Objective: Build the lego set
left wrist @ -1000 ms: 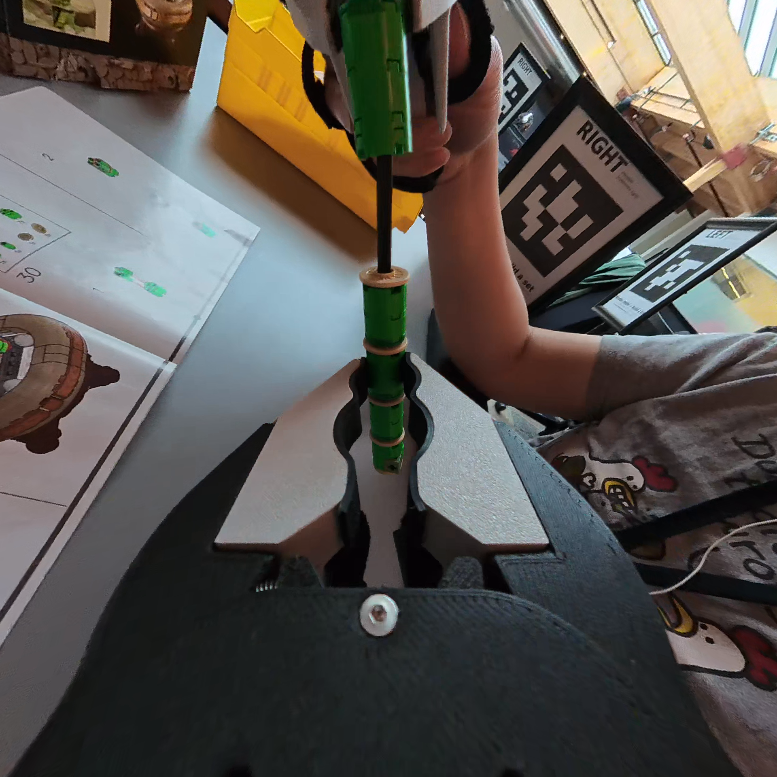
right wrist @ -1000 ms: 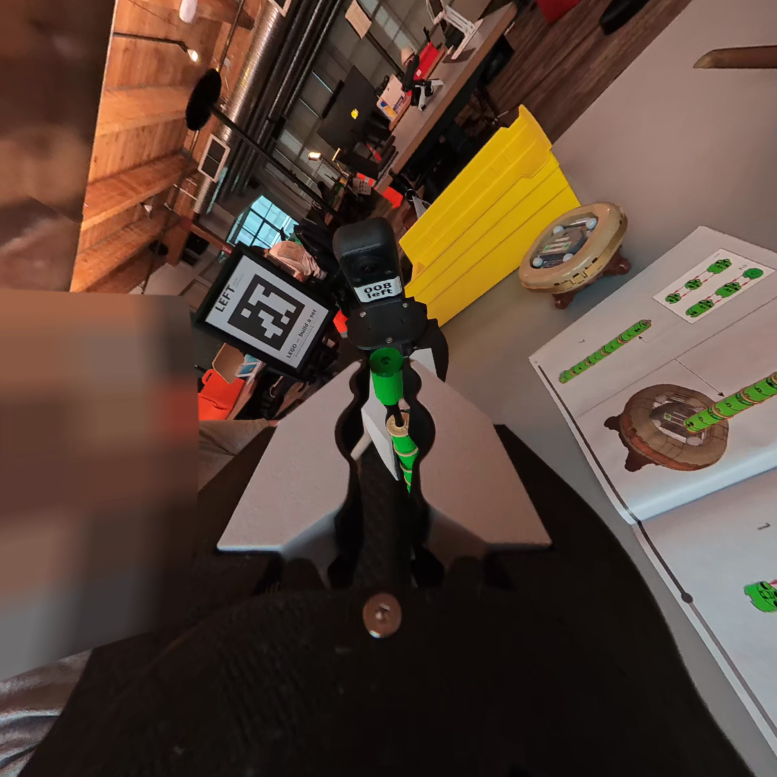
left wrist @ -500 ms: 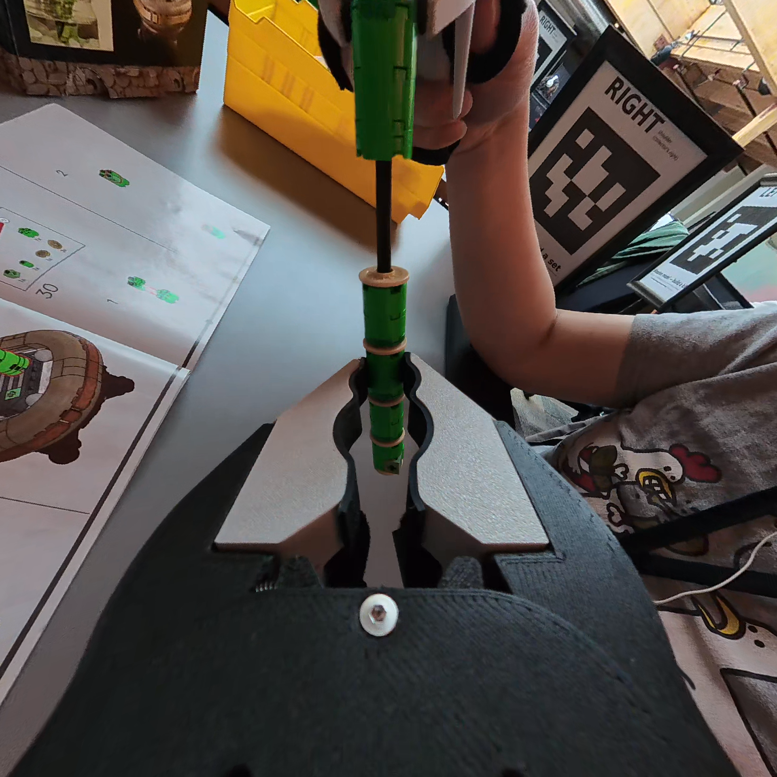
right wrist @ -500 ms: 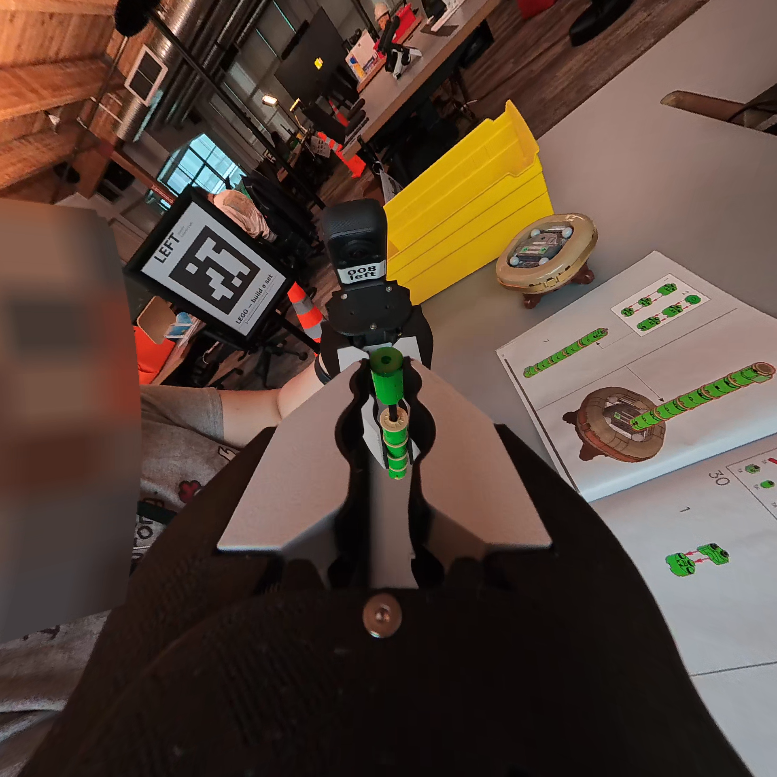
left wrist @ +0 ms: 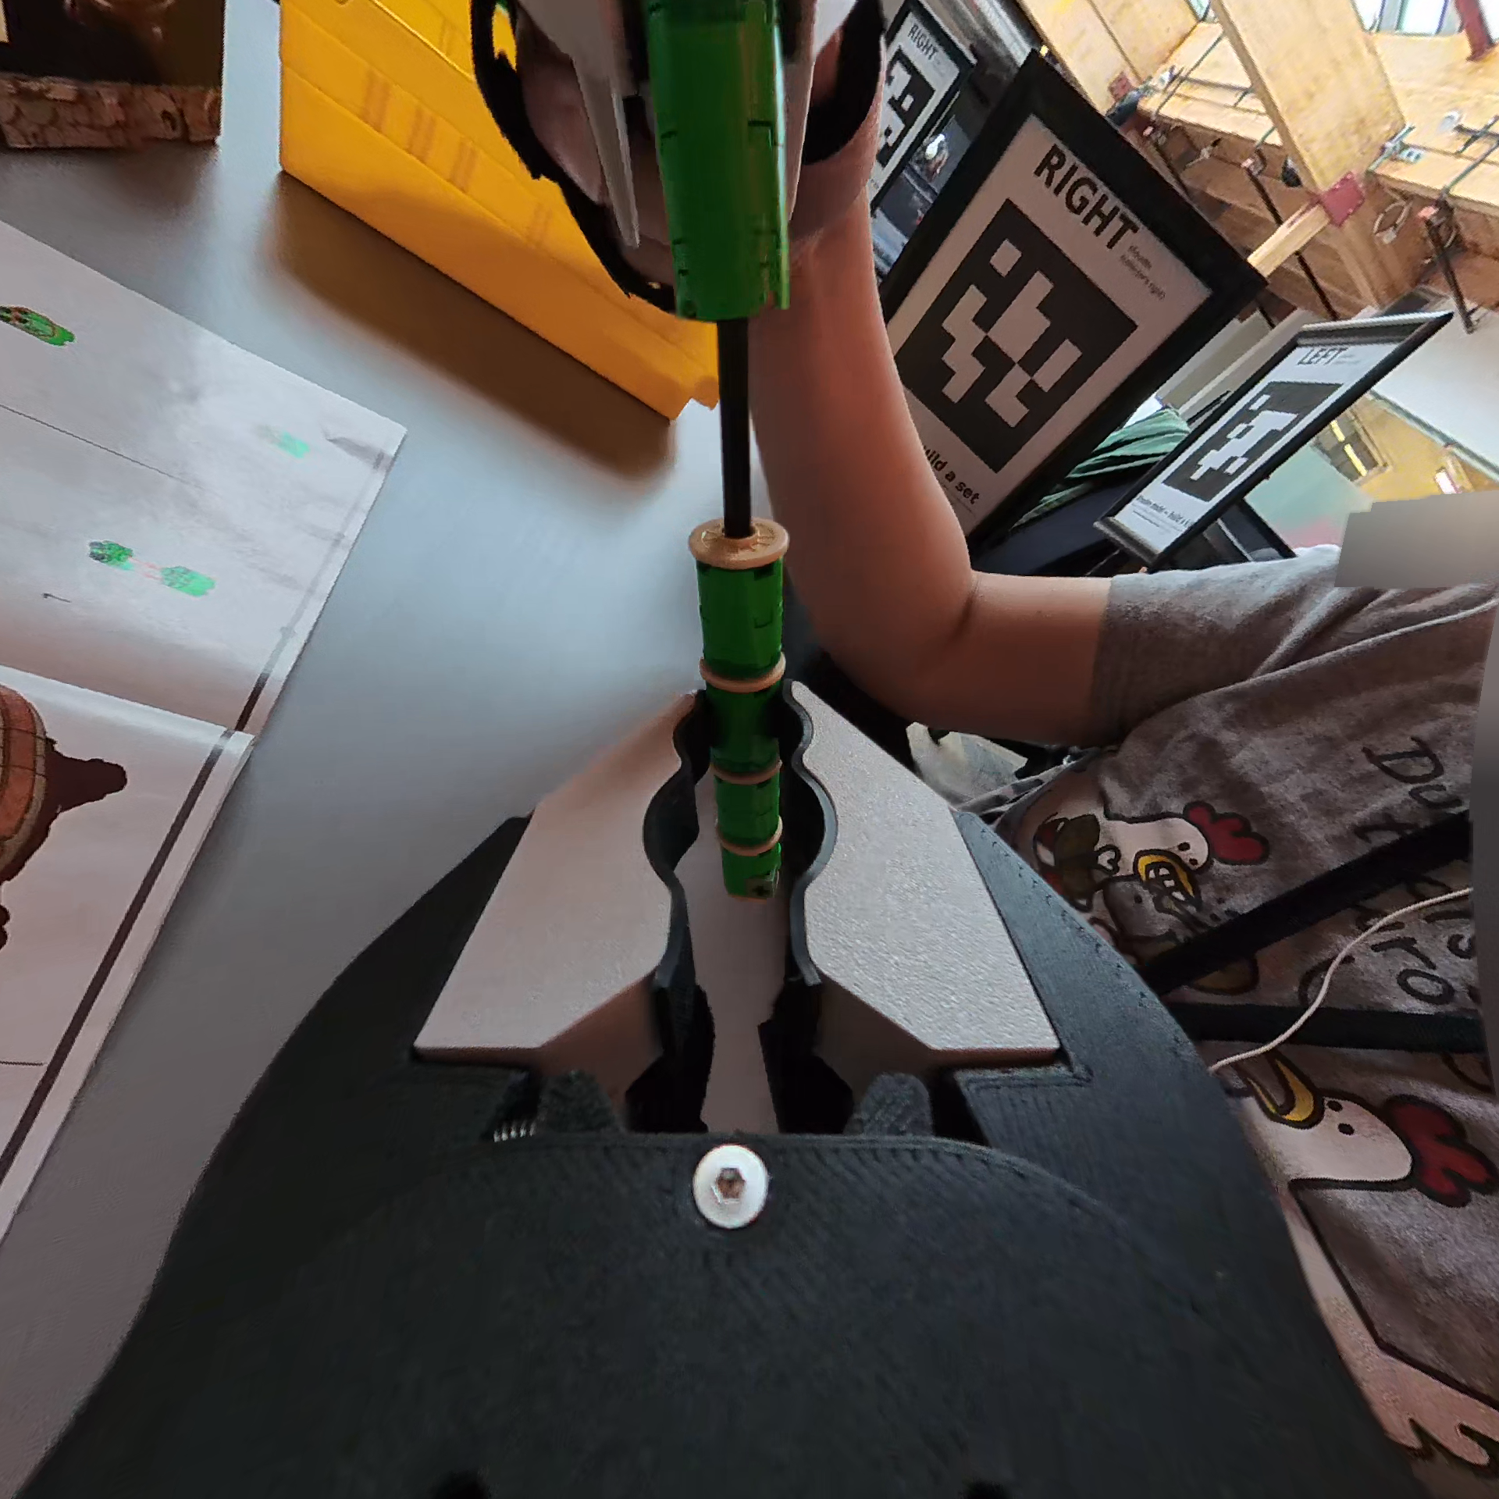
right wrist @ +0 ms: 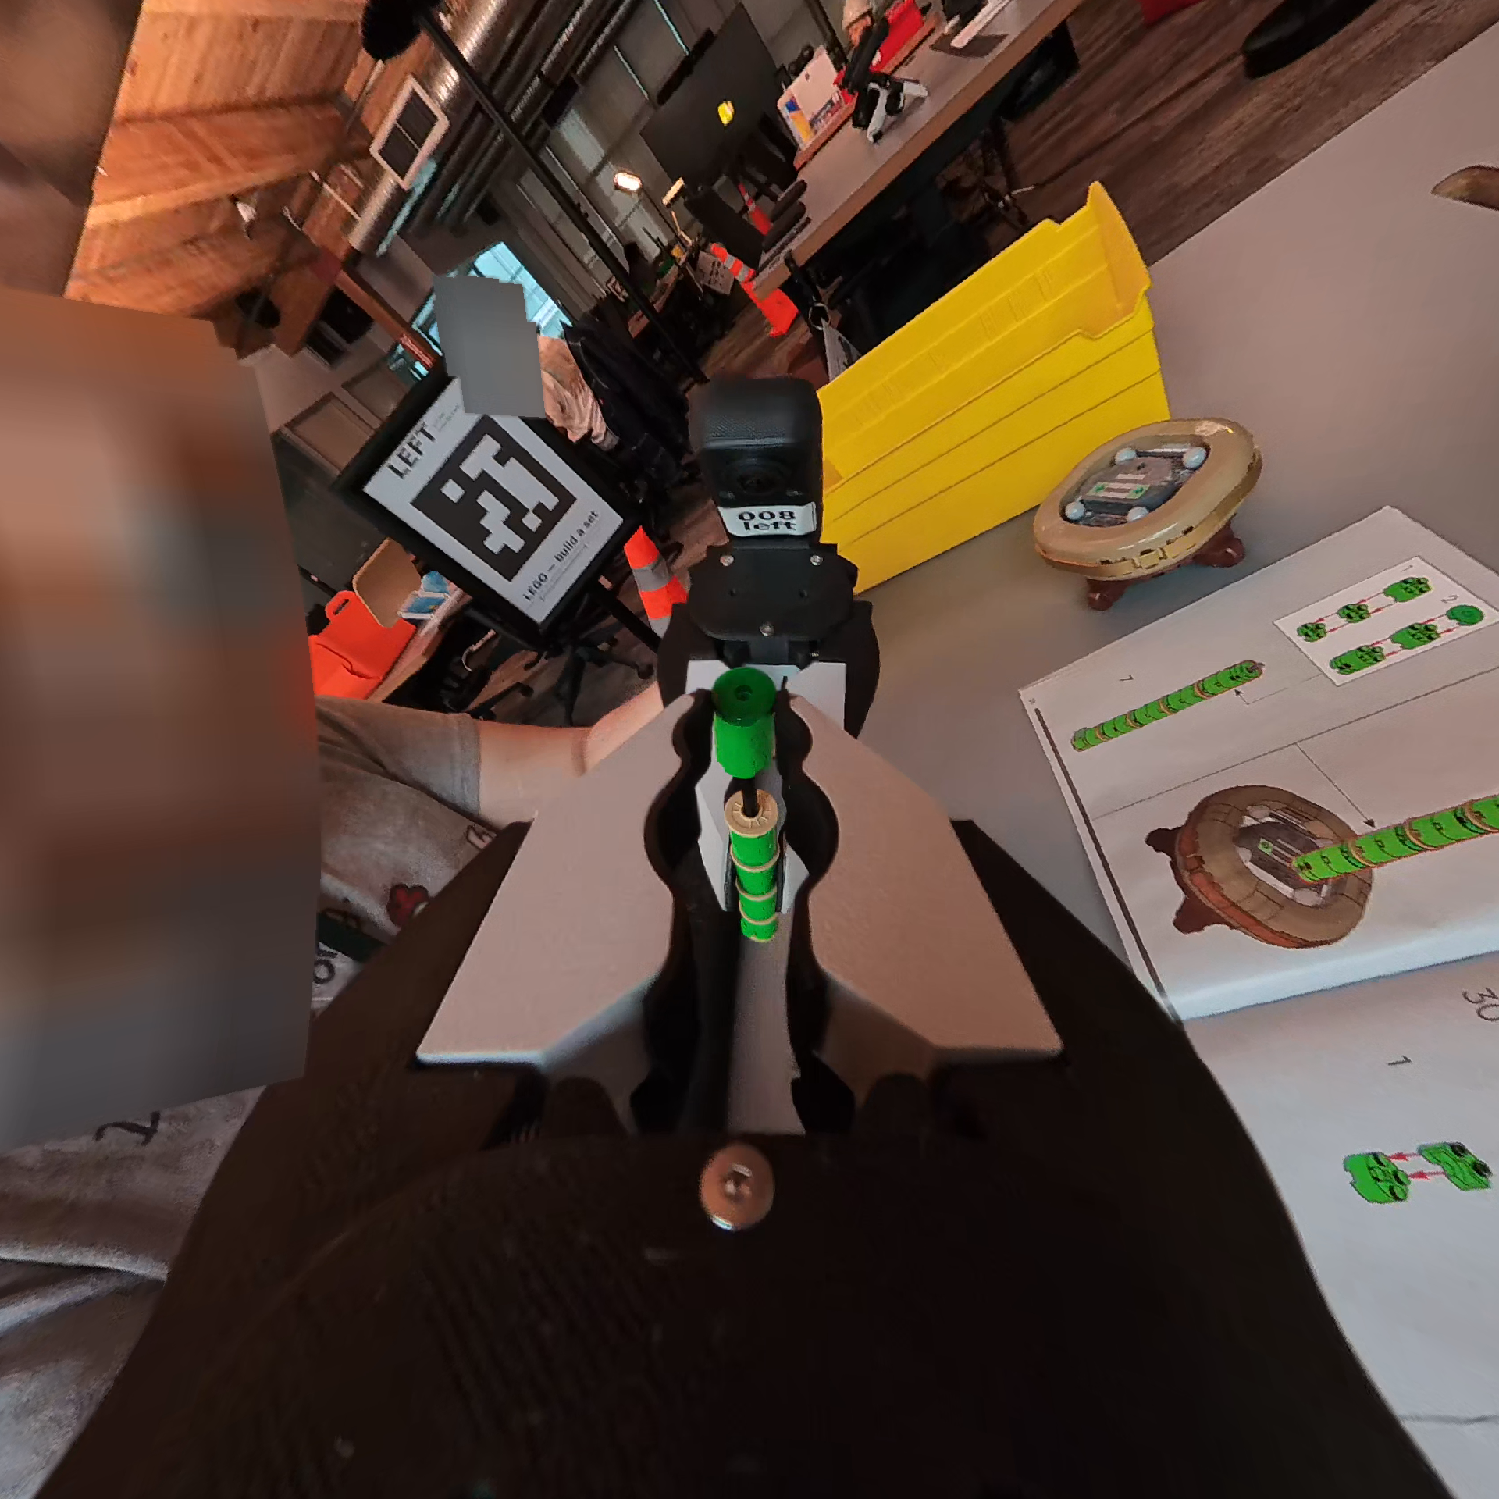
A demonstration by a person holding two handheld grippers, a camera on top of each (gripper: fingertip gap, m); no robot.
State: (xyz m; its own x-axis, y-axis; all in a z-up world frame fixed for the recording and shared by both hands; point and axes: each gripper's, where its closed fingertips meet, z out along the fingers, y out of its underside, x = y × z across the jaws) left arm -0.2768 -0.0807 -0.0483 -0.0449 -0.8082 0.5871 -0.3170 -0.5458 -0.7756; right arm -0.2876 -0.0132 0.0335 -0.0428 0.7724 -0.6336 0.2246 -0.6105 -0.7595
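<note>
Change: the loose green cylindrical lego sleeve is looming nearer in the left wrist view than a second ago.
Black lego axle: running lengthwise between both grippers, above the grey table.
Left gripper: clamping the green-and-tan stacked lego pieces.
Right gripper: gripping the sleeve.

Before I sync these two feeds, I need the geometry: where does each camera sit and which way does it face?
Left wrist view: on the left tool, facing across the table toward the right tool; the person's forearm and shirt show.
Right wrist view: on the right tool, facing back at the left tool; arm and shirt show.
Shared: the green stalk on its black axle, yellow bins, instruction booklet.
</note>
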